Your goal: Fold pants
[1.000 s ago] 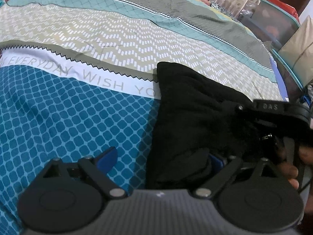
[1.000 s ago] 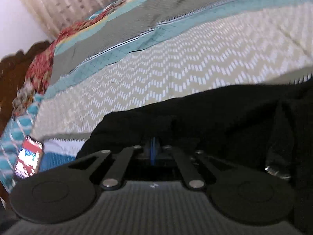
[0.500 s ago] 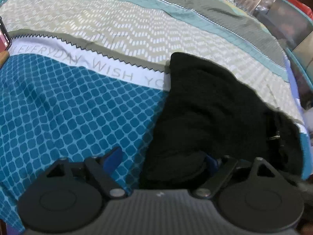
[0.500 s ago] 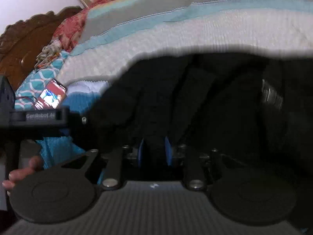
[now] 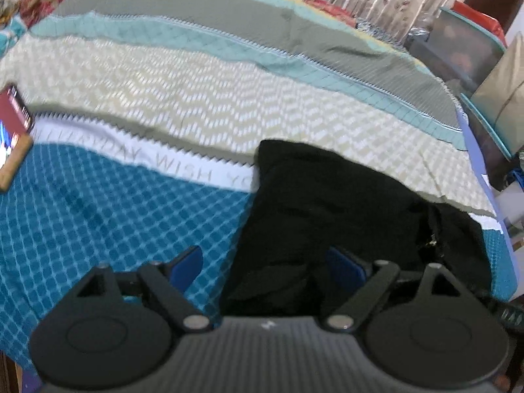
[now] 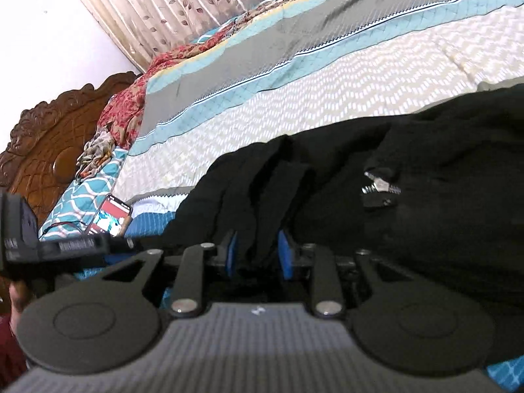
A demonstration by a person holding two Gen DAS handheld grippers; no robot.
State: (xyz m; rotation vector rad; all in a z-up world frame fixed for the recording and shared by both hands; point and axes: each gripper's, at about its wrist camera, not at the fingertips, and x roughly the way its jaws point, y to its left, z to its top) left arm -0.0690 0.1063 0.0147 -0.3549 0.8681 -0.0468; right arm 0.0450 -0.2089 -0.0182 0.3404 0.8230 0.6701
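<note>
The black pants (image 5: 327, 209) lie bunched in a folded heap on the patterned bedspread (image 5: 163, 104), near the bed's right front edge. My left gripper (image 5: 265, 263) is open just above the pants' near left edge, one blue pad over the bedspread, the other over the cloth. In the right wrist view the pants (image 6: 409, 180) fill the right half, with a metal zipper (image 6: 376, 186) showing. My right gripper (image 6: 257, 252) is part open with a fold of black cloth between its blue pads. The left gripper also shows in the right wrist view (image 6: 65, 245).
A phone with a lit screen (image 5: 13, 118) lies on the bedspread at the far left, also in the right wrist view (image 6: 111, 216). A carved wooden headboard (image 6: 49, 137) and a curtain (image 6: 196, 6) stand behind. Storage boxes (image 5: 458, 42) sit beyond the bed's right edge.
My right gripper has opened from shut to part open, the cloth still between its pads. My left gripper has pulled back and up from the pants. The pants have settled on the bed.
</note>
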